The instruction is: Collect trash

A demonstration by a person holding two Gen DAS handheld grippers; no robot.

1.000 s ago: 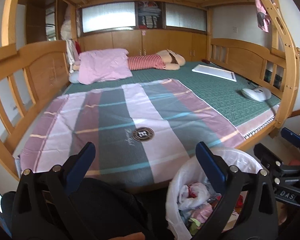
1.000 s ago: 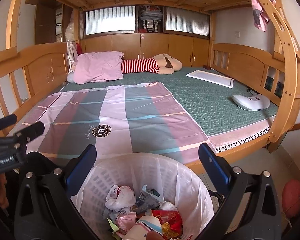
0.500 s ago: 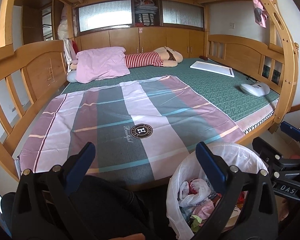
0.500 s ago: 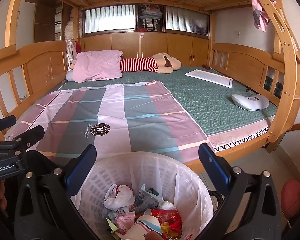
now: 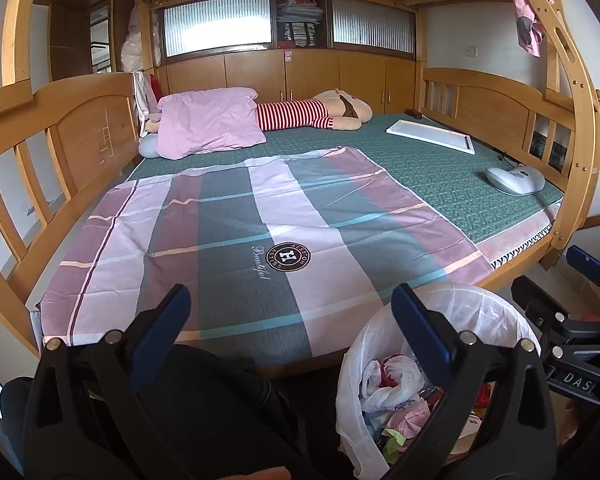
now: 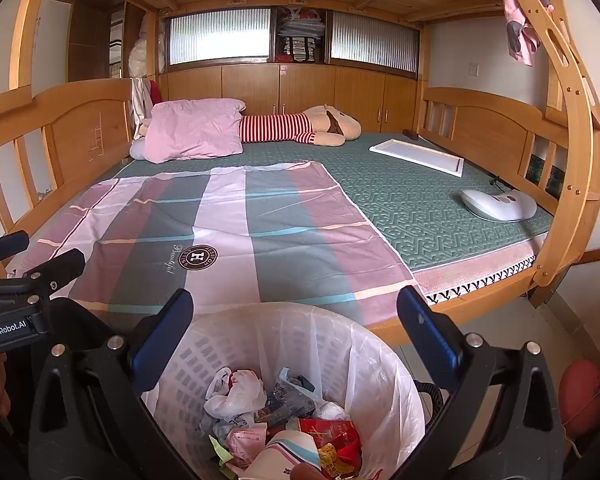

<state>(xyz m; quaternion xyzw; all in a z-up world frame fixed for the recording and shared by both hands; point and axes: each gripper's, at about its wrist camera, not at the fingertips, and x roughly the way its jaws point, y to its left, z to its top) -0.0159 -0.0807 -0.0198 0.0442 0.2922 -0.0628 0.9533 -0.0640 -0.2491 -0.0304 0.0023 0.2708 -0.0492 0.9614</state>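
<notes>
Nearest, the lined trash bin (image 6: 284, 364) sits at six o'clock, trash (image 6: 284, 420) piled inside. The right gripper (image 6: 296, 324) and left gripper (image 5: 288, 316) gape empty. Bed (image 6: 420, 208) ahead shows no obvious litter; likely the collecting is done, next tie the liner.

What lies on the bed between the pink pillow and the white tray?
A plush toy in red-striped clothes lies between the pink pillow and the white tray, clear in both views.

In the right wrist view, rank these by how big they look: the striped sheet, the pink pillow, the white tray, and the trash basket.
1. Striped sheet
2. Trash basket, though it sits nearest the camera, which inflates it
3. Pink pillow
4. White tray
</notes>
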